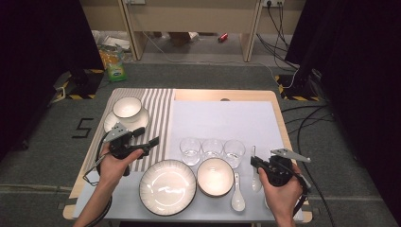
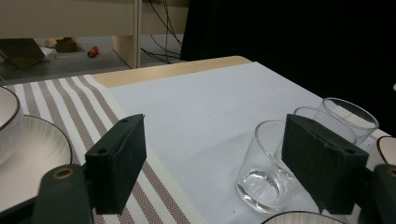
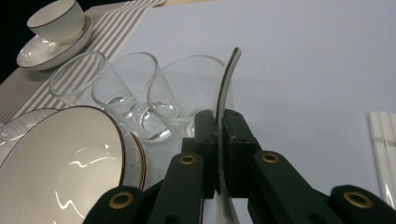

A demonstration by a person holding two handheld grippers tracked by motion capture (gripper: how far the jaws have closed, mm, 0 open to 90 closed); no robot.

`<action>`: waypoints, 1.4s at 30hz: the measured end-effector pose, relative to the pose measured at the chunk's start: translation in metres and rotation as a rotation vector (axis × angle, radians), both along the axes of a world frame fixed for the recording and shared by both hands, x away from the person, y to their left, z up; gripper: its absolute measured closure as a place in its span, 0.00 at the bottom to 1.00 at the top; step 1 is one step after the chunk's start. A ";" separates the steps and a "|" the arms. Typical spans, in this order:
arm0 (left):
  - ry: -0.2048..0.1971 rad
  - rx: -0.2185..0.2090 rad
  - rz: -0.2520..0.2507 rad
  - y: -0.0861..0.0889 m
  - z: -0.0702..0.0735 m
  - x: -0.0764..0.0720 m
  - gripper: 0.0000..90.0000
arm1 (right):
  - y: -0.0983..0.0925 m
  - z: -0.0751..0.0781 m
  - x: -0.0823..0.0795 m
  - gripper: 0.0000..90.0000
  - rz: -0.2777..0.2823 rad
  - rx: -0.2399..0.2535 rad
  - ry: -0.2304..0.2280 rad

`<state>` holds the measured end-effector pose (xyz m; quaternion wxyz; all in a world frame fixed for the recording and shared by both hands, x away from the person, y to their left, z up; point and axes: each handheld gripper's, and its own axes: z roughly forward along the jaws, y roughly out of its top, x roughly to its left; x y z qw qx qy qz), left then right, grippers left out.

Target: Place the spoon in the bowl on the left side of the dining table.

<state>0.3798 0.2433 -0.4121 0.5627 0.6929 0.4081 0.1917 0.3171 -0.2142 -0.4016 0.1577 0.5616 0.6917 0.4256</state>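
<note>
From the high view, the right gripper sits at the table's near right, its jaws pinched on a spoon whose handle points away from the person. A second spoon lies just left of it, beside a small bowl. A large plate rests to that bowl's left, and three glasses stand in a row behind them. The left gripper hovers over the striped mat, jaws apart and empty. A cup on a saucer sits at the mat's far end.

The left gripper view looks between its spread jaws at the nearest glass; the right jaw hides part of the other two. All look empty. The saucer is cut off at the left edge.

The right gripper view shows the spoon's thin handle clamped edge-on between the closed jaws, its bowl end hidden below. White sticks lie at the right edge; I cannot tell what they are.
</note>
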 end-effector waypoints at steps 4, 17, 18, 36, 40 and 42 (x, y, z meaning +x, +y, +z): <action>-0.001 -0.002 0.001 -0.001 0.000 0.001 0.24 | 0.001 0.004 0.000 0.95 -0.001 0.005 -0.035; 0.001 -0.016 0.001 -0.004 0.002 0.003 0.23 | 0.003 0.013 0.003 0.95 -0.002 0.005 -0.094; 0.001 -0.015 0.003 -0.004 0.002 0.003 0.23 | 0.003 0.014 0.003 0.95 -0.002 0.002 -0.098; -0.005 -0.024 0.014 -0.007 0.005 0.007 0.21 | 0.012 0.025 0.012 0.95 0.012 0.017 -0.170; -0.009 -0.023 0.013 -0.008 0.005 0.008 0.21 | 0.013 0.027 0.014 0.95 0.013 0.022 -0.183; -0.007 -0.024 0.012 -0.009 0.005 0.009 0.21 | 0.014 0.027 0.015 0.95 0.011 0.025 -0.192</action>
